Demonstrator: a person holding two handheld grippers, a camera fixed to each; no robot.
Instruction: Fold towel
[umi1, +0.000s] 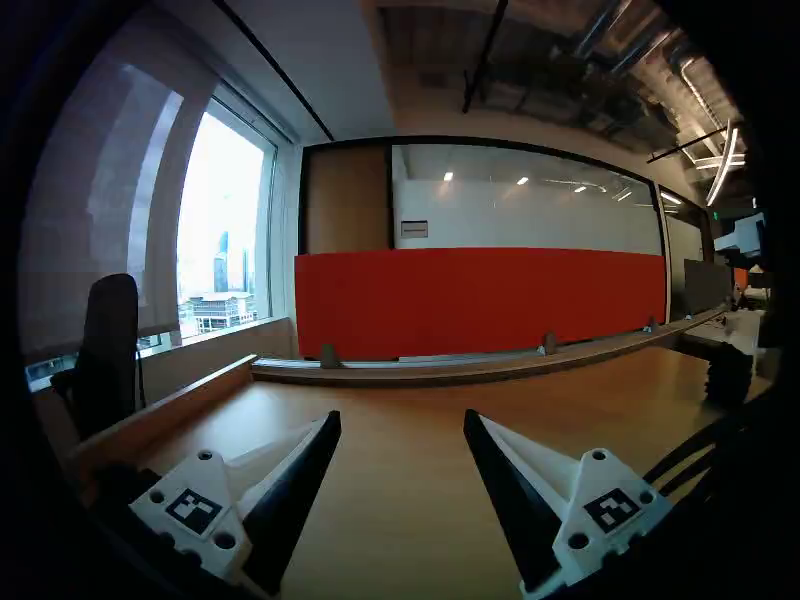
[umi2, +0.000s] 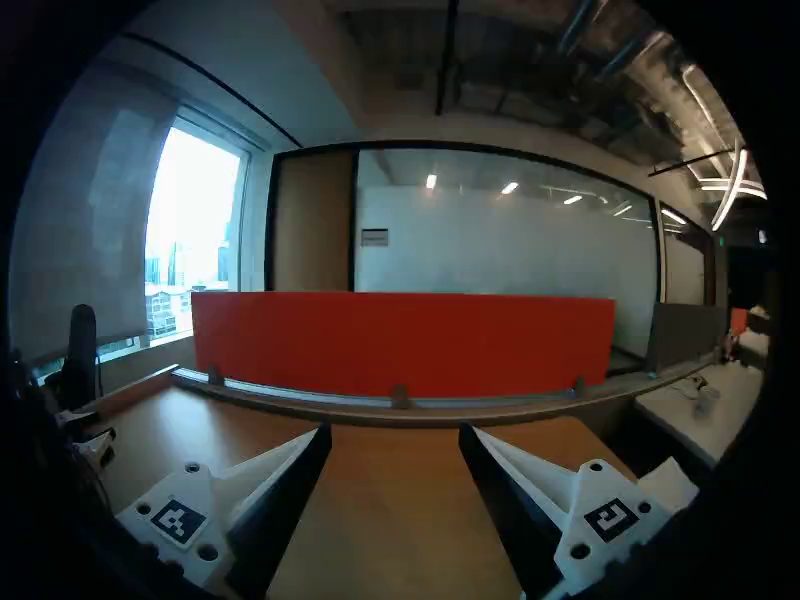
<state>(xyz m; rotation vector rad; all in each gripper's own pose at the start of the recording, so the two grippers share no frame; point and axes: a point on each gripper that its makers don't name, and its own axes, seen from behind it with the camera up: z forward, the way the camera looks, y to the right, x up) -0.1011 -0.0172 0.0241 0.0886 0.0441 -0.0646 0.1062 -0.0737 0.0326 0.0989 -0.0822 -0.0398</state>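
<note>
In the left gripper view, my left gripper (umi1: 401, 420) is held open over a wooden desk (umi1: 420, 440), its two black-tipped white fingers (umi1: 300, 470) apart with nothing between them. In the right gripper view, my right gripper (umi2: 395, 432) is likewise open above the same kind of wooden desk top (umi2: 395, 510), with bare wood between its fingers (umi2: 520, 480). I see no towel in either view.
A red divider panel (umi1: 480, 300) stands along the desk's far edge, also seen as the red panel (umi2: 400, 340). A black chair back (umi1: 105, 350) is at the left by the window. A dark object (umi1: 728, 375) sits on the desk at the right.
</note>
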